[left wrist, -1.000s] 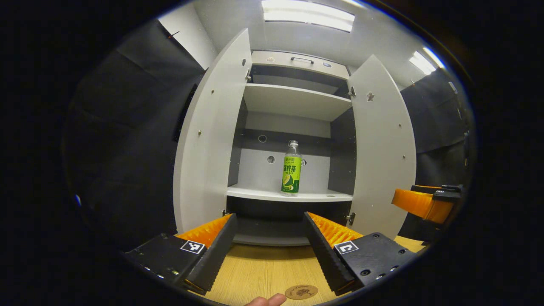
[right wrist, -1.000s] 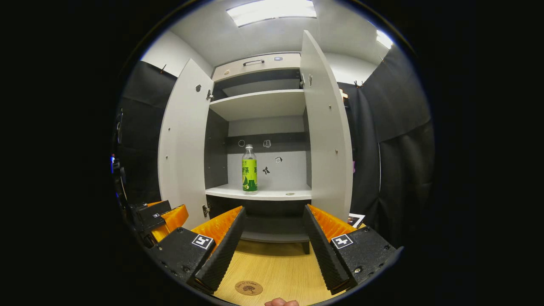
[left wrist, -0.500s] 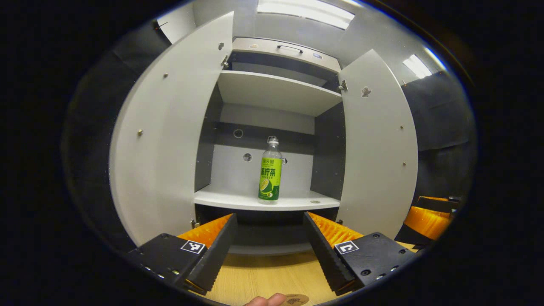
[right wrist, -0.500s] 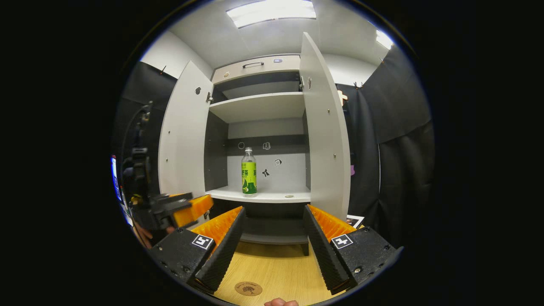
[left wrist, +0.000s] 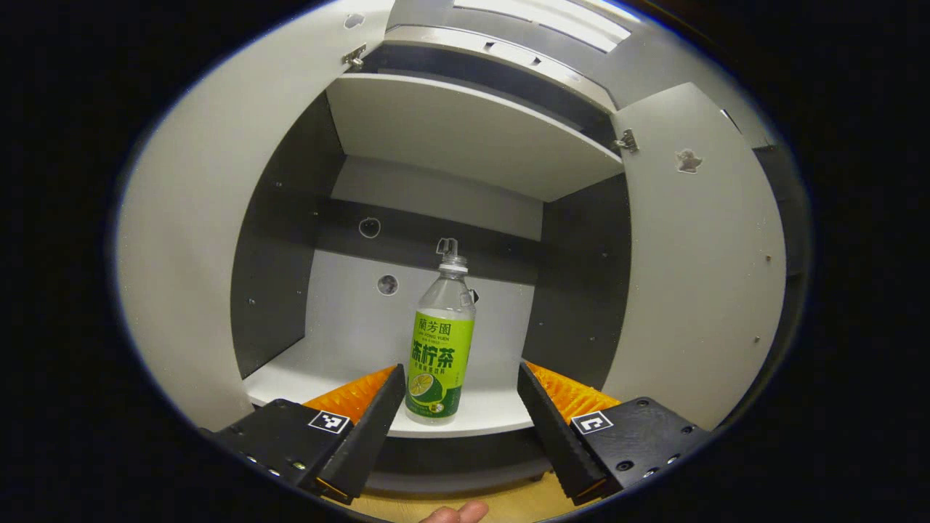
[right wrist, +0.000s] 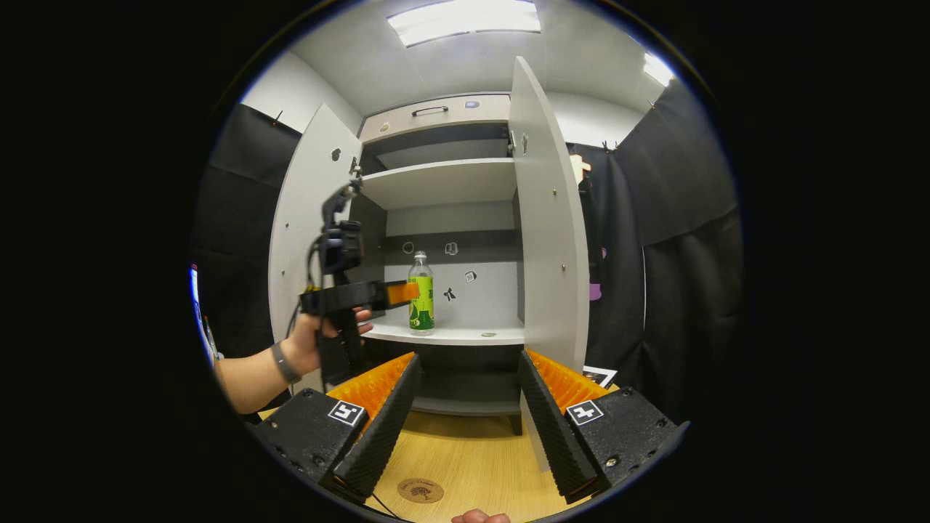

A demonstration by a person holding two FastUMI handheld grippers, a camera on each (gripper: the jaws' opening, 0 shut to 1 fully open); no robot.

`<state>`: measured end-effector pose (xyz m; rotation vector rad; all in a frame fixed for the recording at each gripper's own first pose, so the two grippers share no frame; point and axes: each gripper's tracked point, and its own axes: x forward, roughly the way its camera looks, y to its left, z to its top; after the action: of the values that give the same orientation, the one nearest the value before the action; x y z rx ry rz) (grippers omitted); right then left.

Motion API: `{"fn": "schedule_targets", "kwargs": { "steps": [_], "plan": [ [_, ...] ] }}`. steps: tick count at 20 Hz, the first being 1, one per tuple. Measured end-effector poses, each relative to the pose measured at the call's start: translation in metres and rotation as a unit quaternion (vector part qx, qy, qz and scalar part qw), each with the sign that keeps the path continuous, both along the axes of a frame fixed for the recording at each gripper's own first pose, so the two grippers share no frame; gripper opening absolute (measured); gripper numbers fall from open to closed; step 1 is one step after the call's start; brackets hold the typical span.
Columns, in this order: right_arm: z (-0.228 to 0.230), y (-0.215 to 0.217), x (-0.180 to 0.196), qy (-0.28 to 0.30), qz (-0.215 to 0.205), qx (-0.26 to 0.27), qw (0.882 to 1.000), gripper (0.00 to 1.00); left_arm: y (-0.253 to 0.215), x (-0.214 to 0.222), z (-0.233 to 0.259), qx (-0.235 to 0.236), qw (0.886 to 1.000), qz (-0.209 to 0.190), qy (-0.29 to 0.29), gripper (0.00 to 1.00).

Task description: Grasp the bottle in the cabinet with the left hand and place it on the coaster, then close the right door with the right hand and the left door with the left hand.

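A clear bottle (left wrist: 442, 349) with a green label stands upright on the cabinet's lower shelf (left wrist: 312, 374). My left gripper (left wrist: 459, 378) is open, its orange fingers reaching level with the shelf's front edge, and the bottle stands just beyond their tips, slightly left of the gap's middle. In the right gripper view a hand (right wrist: 330, 330) holds that left gripper (right wrist: 407, 292) beside the bottle (right wrist: 420, 298). My right gripper (right wrist: 467, 363) is open and empty, low over the wooden table (right wrist: 472, 450). A round brown coaster (right wrist: 420, 489) lies on the table below it. Both doors, the left door (right wrist: 305, 218) and the right door (right wrist: 548, 240), stand wide open.
An empty upper shelf (right wrist: 443, 181) and a drawer with a handle (right wrist: 430, 110) sit above. A small round disc (right wrist: 488, 335) lies on the lower shelf, right of the bottle. Black cloth (right wrist: 683, 240) hangs on both sides. A printed sheet (right wrist: 601, 376) lies behind the right door.
My left gripper has moved up and forward from the table into the cabinet opening, up to the bottle. The right gripper has barely shifted.
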<state>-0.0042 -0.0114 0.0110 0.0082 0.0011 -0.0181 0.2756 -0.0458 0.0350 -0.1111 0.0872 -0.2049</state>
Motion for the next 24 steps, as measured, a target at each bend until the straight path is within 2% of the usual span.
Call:
{"fn": "schedule_targets", "kwargs": {
  "steps": [3, 12, 13, 14, 15, 16, 20, 21, 23, 24],
  "plan": [
    [0.001, -0.011, 0.001, -0.002, -0.014, 0.000, 1.000, 0.83, 0.014, 0.034, -0.002, 0.013, 0.999, 0.038, -0.006, 0.95],
    [-0.012, -0.038, 0.006, 0.025, -0.047, 0.003, 0.999, 0.83, -0.005, 0.083, -0.013, 0.035, 0.999, 0.020, 0.005, 0.95],
    [-0.011, -0.039, 0.008, 0.024, -0.048, 0.002, 0.999, 0.83, -0.003, 0.083, -0.012, 0.034, 0.999, 0.021, 0.002, 0.94],
    [-0.012, -0.040, 0.008, 0.024, -0.047, 0.001, 0.999, 0.83, 0.003, 0.087, -0.013, 0.036, 0.999, 0.039, 0.000, 0.92],
    [-0.012, -0.039, 0.009, 0.024, -0.046, -0.001, 0.999, 0.83, 0.010, 0.084, -0.010, 0.037, 0.998, 0.052, -0.003, 0.75],
    [-0.012, -0.038, 0.010, 0.024, -0.045, -0.002, 0.999, 0.83, 0.011, 0.080, -0.008, 0.032, 0.998, 0.050, -0.006, 0.72],
    [-0.013, -0.032, 0.012, 0.031, -0.033, -0.001, 0.999, 0.83, 0.014, 0.063, 0.005, 0.032, 0.998, 0.042, -0.022, 0.73],
    [-0.010, -0.028, 0.013, 0.028, -0.027, -0.001, 0.999, 0.83, 0.014, 0.055, 0.008, 0.036, 0.998, 0.038, -0.026, 0.76],
    [-0.006, -0.022, 0.016, 0.022, -0.017, -0.004, 1.000, 0.83, 0.014, 0.037, 0.017, 0.045, 0.998, 0.029, -0.036, 0.69],
    [-0.007, -0.020, 0.017, 0.021, -0.012, -0.006, 1.000, 0.83, 0.013, 0.028, 0.021, 0.049, 0.998, 0.023, -0.041, 0.72]
  ]
}}
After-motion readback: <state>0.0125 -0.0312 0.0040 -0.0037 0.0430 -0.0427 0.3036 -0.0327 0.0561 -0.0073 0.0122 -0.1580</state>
